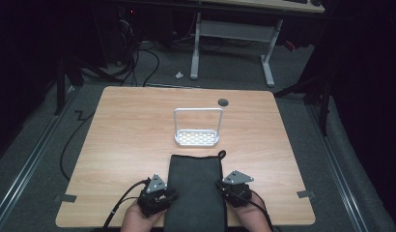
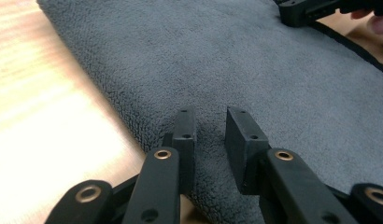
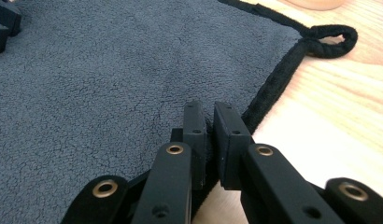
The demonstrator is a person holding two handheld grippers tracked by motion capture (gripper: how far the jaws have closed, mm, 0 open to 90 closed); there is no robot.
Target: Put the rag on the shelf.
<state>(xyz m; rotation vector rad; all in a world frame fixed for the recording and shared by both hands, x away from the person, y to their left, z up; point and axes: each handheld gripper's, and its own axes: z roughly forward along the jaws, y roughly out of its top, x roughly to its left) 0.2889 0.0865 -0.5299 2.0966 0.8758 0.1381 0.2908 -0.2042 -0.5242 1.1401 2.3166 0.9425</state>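
A dark grey towel (image 1: 195, 188) lies folded in a long strip at the table's front middle, with a hanging loop (image 1: 221, 154) at its far right corner. My left gripper (image 1: 168, 197) is at the towel's left edge, my right gripper (image 1: 221, 187) at its right edge. In the left gripper view, the left gripper (image 2: 212, 116) pinches a raised ridge of the towel (image 2: 255, 60) between its jaws. In the right gripper view, the right gripper (image 3: 208, 109) is shut on the hemmed edge of the towel (image 3: 110, 70), with the loop (image 3: 329, 39) farther along.
A white wire rack (image 1: 198, 126) with a tall handle stands just beyond the towel at the table's middle. A dark cable hole (image 1: 223, 102) sits behind it. Tape marks (image 1: 64, 197) lie near both front corners. Another desk's legs (image 1: 195, 48) stand beyond.
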